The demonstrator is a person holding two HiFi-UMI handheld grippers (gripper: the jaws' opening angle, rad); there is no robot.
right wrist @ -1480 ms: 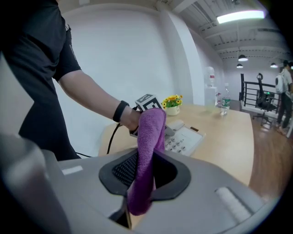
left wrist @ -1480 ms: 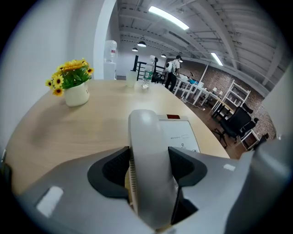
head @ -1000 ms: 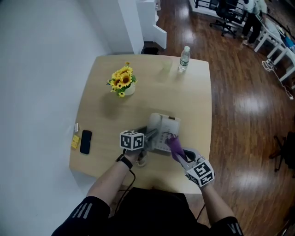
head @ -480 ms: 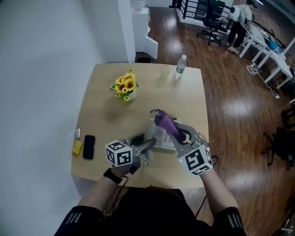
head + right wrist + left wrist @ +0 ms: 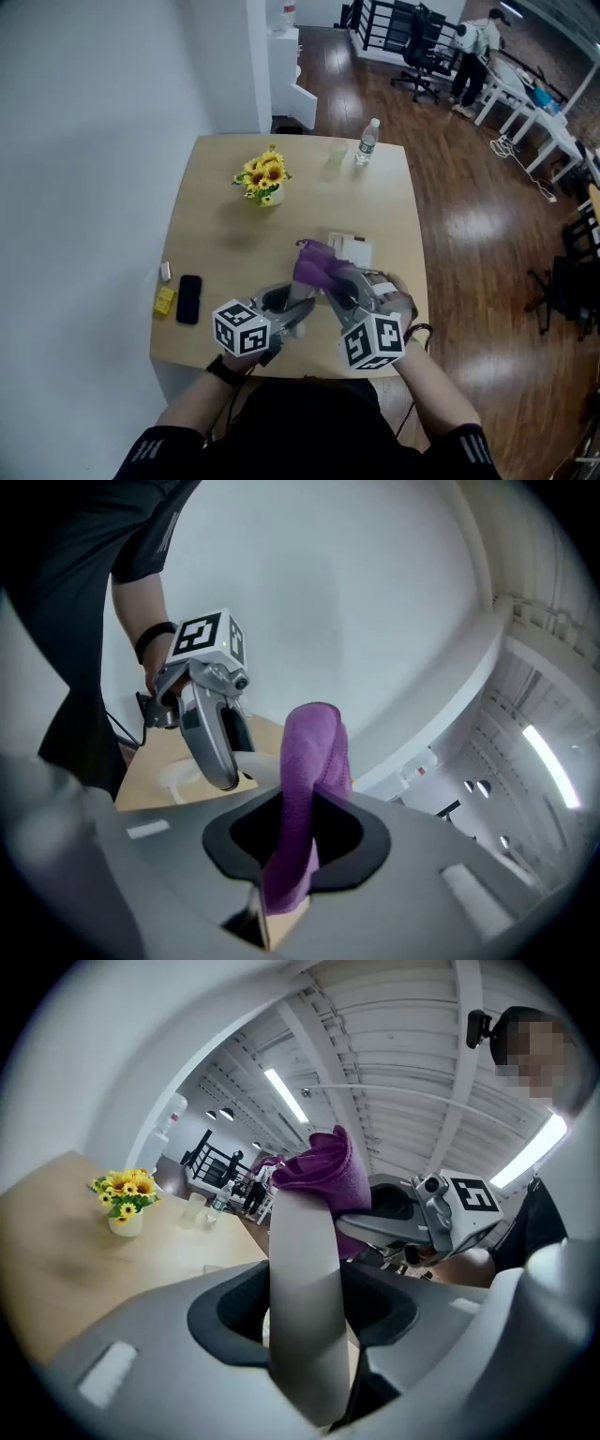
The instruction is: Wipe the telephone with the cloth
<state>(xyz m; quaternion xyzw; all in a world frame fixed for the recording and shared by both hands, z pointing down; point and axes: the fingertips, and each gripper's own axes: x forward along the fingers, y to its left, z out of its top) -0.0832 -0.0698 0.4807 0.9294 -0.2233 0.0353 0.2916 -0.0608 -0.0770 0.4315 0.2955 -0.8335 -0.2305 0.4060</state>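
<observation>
Light wooden table (image 5: 216, 234) stands on dark wood flooring beside a white wall. Above its near edge, the right gripper (image 5: 326, 281) is clamped on a purple cloth (image 5: 317, 262), which bunches out past its jaws. The cloth touches the far end of a pale grey telephone handset (image 5: 302, 1269). The left gripper (image 5: 298, 302) grips this handset firmly between its jaws and angles it up off the table. Just beyond the cloth, near the right edge, lies the white telephone base (image 5: 352, 247), partly hidden by the right gripper. A black mobile phone (image 5: 189, 298) and a small yellow block (image 5: 165, 300) lie by the left edge toward the near corner. A bunch of yellow sunflowers in a white pot (image 5: 263, 180) stands in the far left part. A clear plastic water bottle (image 5: 366, 141) and a clear cup (image 5: 337, 150) stand at the far edge, near the right corner.
</observation>
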